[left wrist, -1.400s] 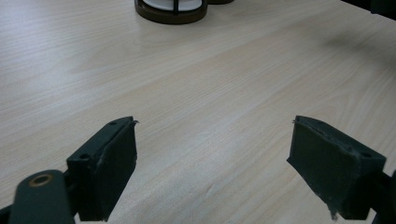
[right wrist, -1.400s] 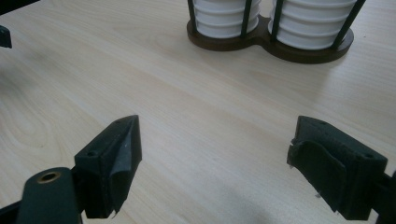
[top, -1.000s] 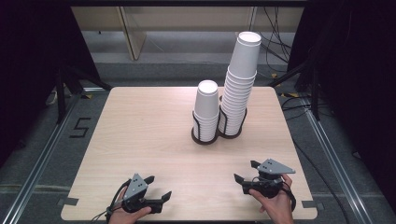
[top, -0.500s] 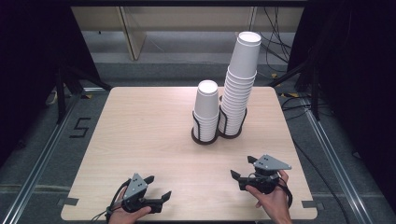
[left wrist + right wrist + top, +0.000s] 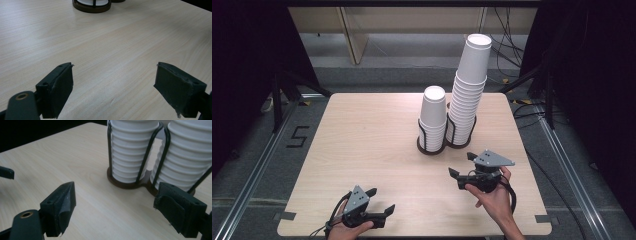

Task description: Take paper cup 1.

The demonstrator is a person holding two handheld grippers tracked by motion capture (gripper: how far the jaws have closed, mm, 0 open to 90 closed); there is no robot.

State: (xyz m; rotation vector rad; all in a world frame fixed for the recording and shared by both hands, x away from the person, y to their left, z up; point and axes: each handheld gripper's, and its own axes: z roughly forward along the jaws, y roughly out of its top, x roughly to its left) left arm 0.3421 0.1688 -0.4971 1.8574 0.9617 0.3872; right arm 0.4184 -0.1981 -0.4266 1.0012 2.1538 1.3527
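Two stacks of white paper cups stand in a black wire holder (image 5: 432,146) right of the table's middle: a short stack (image 5: 433,112) and, to its right, a much taller stack (image 5: 469,85). My right gripper (image 5: 460,164) hovers just in front of the holder, open and empty, pointing toward it. In the right gripper view its jaws (image 5: 116,187) frame the short stack (image 5: 132,150) and the tall stack (image 5: 185,157) close ahead. My left gripper (image 5: 382,199) rests near the table's front edge, open with nothing between its jaws (image 5: 114,67). The holder's base (image 5: 91,7) lies far ahead of it.
The light wooden table (image 5: 362,140) has bare wood left of the cups and between the two grippers. Dark floor, metal rails and cables (image 5: 522,107) surround it. A wooden shelf (image 5: 352,35) stands beyond the far edge.
My right gripper has risen and moved forward and left, closer to the cup holder. The left gripper has stayed put, and the cups have not moved.
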